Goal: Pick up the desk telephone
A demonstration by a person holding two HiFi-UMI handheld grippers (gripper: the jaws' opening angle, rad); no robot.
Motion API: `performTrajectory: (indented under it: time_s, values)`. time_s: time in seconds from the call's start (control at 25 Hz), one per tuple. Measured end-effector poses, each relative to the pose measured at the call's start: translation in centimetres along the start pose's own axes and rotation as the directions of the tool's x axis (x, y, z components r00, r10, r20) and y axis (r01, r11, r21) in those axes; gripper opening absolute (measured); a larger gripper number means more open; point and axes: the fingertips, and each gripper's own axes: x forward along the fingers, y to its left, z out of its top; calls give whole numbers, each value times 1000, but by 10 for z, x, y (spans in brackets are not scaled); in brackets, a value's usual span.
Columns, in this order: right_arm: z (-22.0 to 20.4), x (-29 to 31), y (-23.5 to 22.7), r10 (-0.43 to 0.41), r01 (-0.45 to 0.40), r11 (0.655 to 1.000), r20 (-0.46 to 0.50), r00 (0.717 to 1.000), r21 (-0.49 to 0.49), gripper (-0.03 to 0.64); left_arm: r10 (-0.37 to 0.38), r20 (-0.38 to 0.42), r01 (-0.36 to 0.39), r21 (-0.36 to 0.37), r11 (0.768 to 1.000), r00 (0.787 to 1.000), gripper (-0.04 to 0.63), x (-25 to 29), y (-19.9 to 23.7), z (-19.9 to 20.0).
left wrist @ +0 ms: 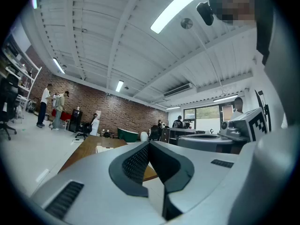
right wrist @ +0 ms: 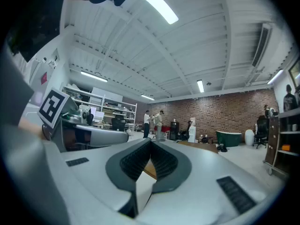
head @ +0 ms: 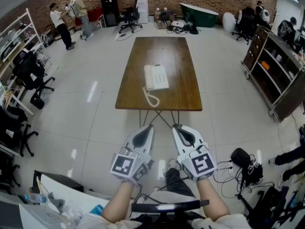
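Note:
A white desk telephone (head: 156, 77) lies on the brown wooden table (head: 178, 94), its coiled cord (head: 151, 98) trailing toward the near edge. My left gripper (head: 150, 126) and right gripper (head: 175, 126) are held side by side, well short of the table and apart from the phone. Both are shut with nothing between the jaws. In the left gripper view the left gripper (left wrist: 149, 143) points level at the table (left wrist: 89, 146), and a bit of the telephone (left wrist: 104, 149) shows. In the right gripper view the right gripper (right wrist: 151, 141) hides most of the table (right wrist: 206, 147).
Two people (head: 68, 17) stand at the back left. Black office chairs (head: 29, 75) line the left side, a shelf unit (head: 272, 73) stands at the right. Cables and a black bag (head: 243, 163) lie on the floor at lower right. A green bathtub (head: 198, 14) sits by the far brick wall.

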Motion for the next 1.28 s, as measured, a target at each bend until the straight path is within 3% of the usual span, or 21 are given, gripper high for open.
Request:
performTrajectory:
  time_s: [0.36,1.28]
  values:
    - [-11,40,-31,12,-12,1000,-8,1000,-6,5,22,-28,-22,6,1000,999,2,33,29,-12]
    - [-26,144,-154,67,-66,995,-19,998,81,9,105,-100,-103,22,994,989,2,178,101,-42]
